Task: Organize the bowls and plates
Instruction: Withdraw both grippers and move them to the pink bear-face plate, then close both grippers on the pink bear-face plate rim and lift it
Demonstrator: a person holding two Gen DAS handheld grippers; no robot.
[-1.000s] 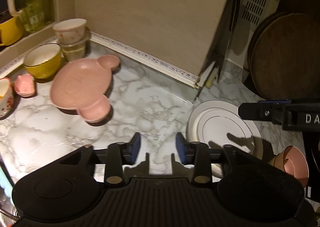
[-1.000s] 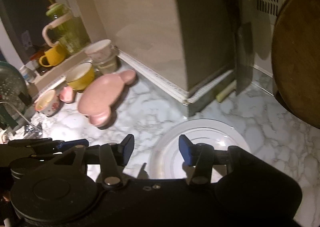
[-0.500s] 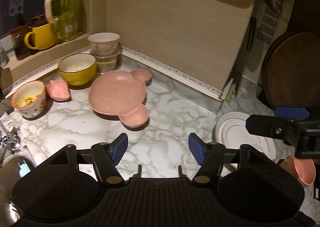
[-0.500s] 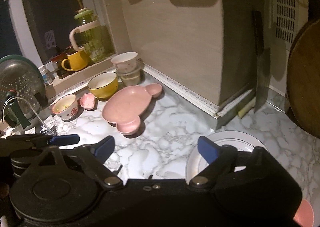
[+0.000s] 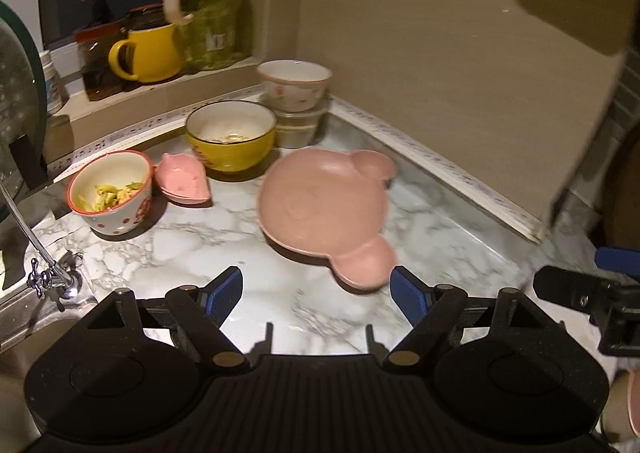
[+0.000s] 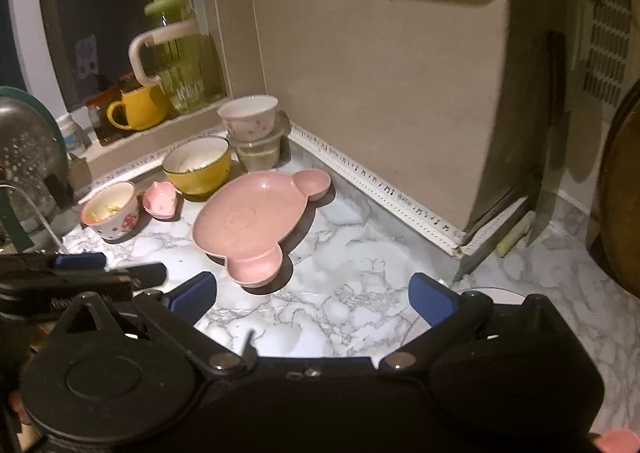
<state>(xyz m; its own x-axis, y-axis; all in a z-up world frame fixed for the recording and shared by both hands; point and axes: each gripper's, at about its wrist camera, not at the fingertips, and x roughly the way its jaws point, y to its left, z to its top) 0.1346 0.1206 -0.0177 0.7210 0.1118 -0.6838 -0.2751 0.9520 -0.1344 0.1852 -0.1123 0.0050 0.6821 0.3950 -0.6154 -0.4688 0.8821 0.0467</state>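
Observation:
A pink bear-shaped plate [image 5: 320,201] [image 6: 248,217] lies on the marble counter just beyond both grippers. Behind it are a yellow bowl [image 5: 230,137] [image 6: 196,167], a small pink dish [image 5: 182,181] [image 6: 160,199], a dotted bowl with food scraps [image 5: 110,193] [image 6: 110,209], and a white floral bowl [image 5: 294,87] [image 6: 248,117] stacked on a clear container [image 6: 258,153]. My left gripper [image 5: 316,293] has its jaws opening with nothing between them. My right gripper [image 6: 312,297] is also opening wide and holds nothing. A white plate's rim [image 6: 504,295] peeks out behind its right finger.
A sink faucet [image 5: 48,273] and a metal colander [image 6: 28,157] are at the left. A yellow mug [image 5: 150,53] and a green pitcher [image 5: 208,13] stand on the window ledge. A knife [image 6: 552,173] and a round wooden board [image 6: 620,213] lean at the right.
Both grippers have swung left from the white plate toward the pink bear plate and the bowls. Both pairs of jaws have spread wider.

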